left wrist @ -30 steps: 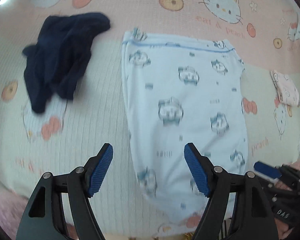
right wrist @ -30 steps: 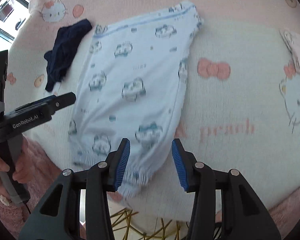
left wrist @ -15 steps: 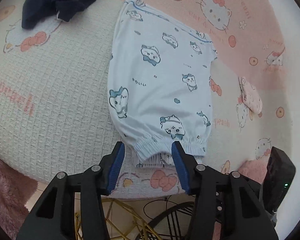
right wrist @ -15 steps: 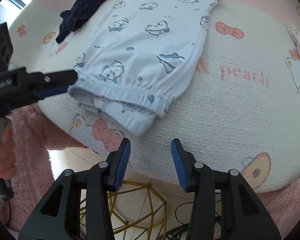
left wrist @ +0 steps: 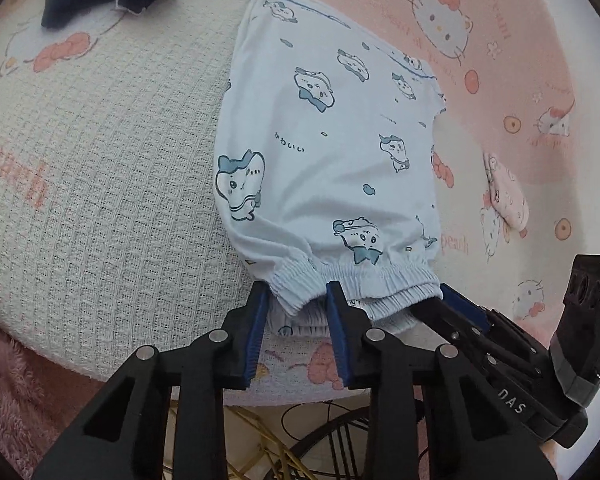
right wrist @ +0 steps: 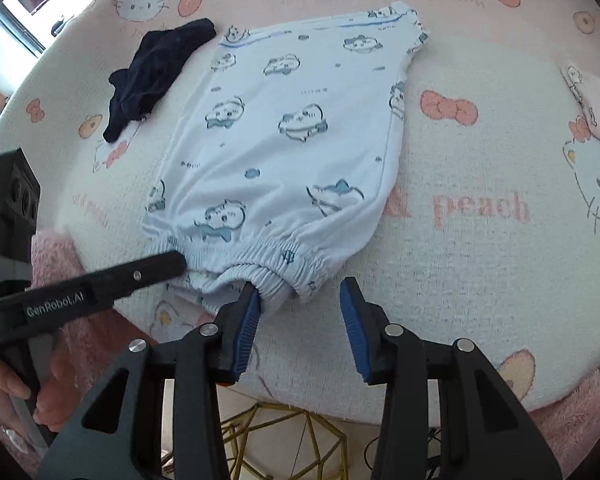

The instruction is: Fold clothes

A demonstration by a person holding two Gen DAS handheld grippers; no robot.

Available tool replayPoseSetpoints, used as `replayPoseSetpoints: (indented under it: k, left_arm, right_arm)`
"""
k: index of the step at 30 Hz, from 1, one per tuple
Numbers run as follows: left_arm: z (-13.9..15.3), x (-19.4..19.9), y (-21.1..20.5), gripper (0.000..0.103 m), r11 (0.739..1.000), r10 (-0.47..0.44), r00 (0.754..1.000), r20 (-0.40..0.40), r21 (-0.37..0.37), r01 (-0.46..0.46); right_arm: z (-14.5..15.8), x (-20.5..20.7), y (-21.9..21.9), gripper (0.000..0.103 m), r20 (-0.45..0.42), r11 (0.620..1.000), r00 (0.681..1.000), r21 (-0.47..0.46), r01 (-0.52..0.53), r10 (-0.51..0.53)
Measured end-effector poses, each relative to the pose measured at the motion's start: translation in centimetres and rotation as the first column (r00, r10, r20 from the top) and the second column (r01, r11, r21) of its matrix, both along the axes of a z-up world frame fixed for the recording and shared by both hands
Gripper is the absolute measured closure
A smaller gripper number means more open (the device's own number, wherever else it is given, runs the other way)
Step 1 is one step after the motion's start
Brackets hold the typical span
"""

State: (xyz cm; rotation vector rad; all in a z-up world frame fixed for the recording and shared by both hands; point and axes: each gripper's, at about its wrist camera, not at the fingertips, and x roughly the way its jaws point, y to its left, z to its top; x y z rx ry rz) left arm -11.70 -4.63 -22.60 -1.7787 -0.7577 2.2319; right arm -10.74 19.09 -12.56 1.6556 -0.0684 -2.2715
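Garment: pale blue trousers (left wrist: 324, 148) printed with small cartoon animals lay flat and folded lengthwise on a cream and pink cartoon-cat blanket (left wrist: 100, 184); a thin blue line ran along the far hem, and the gathered elastic cuffs (left wrist: 356, 280) reached the blanket's near edge.
Landmark: all places are given from the trousers.
Other cloth: a crumpled navy garment (right wrist: 156, 68) lay beyond the trousers' far left corner, apart from them; a small folded pink piece (left wrist: 508, 196) lay well off to their right.
Left wrist view only: printed script on the trousers and a second cuff layer under the top one.
Right wrist view only: a hand (right wrist: 40, 404) gripping the left tool's handle, a window far left, and a gold wire frame (right wrist: 284, 436) below the blanket edge.
Left claw (left wrist: 296, 294): fingers moderately apart, straddling the left corner of the cuffs, cloth lying between them, not clamped.
Right claw (right wrist: 298, 290): fingers wide apart at the right end of the cuffs, the left finger (right wrist: 248, 312) touching the elastic, nothing pinched.
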Motion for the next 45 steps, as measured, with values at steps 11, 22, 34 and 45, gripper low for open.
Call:
replayPoseSetpoints:
  k: [11, 22, 34, 45]
  left_arm:
    - [0.4, -0.3, -0.9, 0.084, 0.995, 0.023, 1.0, -0.012, 0.093, -0.022]
    - [5.2, 0.5, 3.1, 0.077, 0.988, -0.145, 0.975, -0.167, -0.068, 0.136]
    - [3.8, 1.4, 12.0, 0.075, 0.866, -0.467, 0.878, -0.11, -0.259, 0.428]
    - [1.0, 0.0, 12.5, 0.076, 0.882, -0.441, 0.889, -0.122, -0.238, 0.406]
  right_arm:
    - [-1.1, 0.6, 1.5, 0.085, -0.016, 0.998, 1.0, -0.06, 0.007, -0.008]
    - [0.4, 0.6, 3.2, 0.084, 0.045, 0.984, 0.998, -0.17, 0.049, -0.042]
    - [0.4, 0.6, 6.6, 0.081, 0.114, 0.948, 0.983, -0.272, 0.167, -0.141]
    - [1.0, 0.1, 7.7, 0.079, 0.09, 0.95, 0.979, -0.242, 0.197, -0.181]
